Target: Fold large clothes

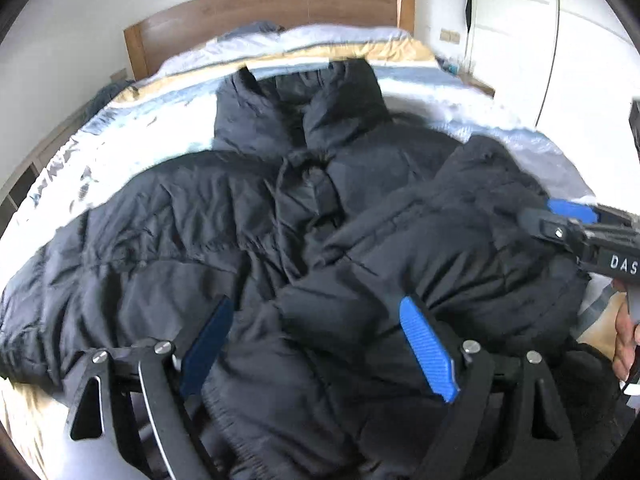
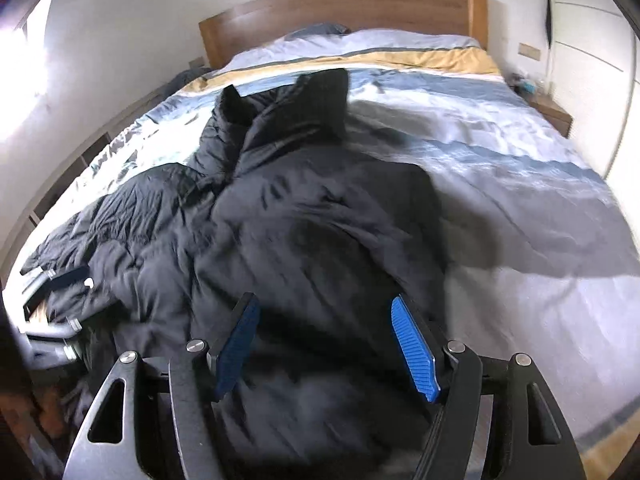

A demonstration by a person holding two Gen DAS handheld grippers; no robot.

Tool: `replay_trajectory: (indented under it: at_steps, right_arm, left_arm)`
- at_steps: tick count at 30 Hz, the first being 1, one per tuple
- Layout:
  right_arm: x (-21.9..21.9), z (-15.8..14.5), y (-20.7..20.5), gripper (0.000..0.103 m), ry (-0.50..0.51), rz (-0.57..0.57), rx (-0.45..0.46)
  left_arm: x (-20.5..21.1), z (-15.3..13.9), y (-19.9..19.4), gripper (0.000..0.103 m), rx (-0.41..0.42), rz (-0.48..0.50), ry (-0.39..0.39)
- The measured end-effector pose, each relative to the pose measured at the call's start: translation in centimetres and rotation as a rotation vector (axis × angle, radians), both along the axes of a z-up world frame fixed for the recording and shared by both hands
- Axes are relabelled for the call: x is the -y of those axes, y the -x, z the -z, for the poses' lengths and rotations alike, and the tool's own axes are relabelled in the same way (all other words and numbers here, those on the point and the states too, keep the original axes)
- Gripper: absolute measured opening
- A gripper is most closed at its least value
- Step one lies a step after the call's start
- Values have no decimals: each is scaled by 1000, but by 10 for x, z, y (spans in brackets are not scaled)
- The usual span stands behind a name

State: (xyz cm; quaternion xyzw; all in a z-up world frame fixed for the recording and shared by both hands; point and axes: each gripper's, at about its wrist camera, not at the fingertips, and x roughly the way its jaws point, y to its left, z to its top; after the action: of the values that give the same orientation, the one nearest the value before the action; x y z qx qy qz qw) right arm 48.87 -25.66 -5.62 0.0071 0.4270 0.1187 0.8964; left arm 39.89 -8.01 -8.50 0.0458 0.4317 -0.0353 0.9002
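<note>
A black puffer jacket lies front up across the bed, its collar toward the headboard. One sleeve is folded in over the body on the right. My left gripper hovers wide open over the jacket's lower middle, with fabric below its fingers and both blue pads bare. My right gripper stands open above the right half of the jacket, pads clear of the cloth. It enters the left wrist view as the right gripper at the sleeve's edge. The left gripper shows blurred at the far left.
The bed's striped cover in blue, white and yellow stretches bare to the jacket's right. A wooden headboard stands behind, a nightstand and white wardrobe on the right. A hand holds the right gripper.
</note>
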Motion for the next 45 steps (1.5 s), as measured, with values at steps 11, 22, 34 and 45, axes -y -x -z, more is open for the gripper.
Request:
replay_trajectory:
  at_steps: [11, 22, 34, 45]
  right_arm:
    - [1, 20, 12, 72, 40, 67, -60]
    - [-9, -9, 105, 72, 48, 94, -136]
    - [-44, -101, 255, 73, 11, 140, -10]
    - [-32, -111, 350, 73, -24, 285, -7]
  left_arm:
    - [-19, 5, 27, 86, -24, 28, 36]
    - [-56, -51, 117, 86, 20, 26, 75]
    - [-164, -126, 247, 86, 104, -122, 56]
    - [-272, -144, 310, 86, 126, -283, 153]
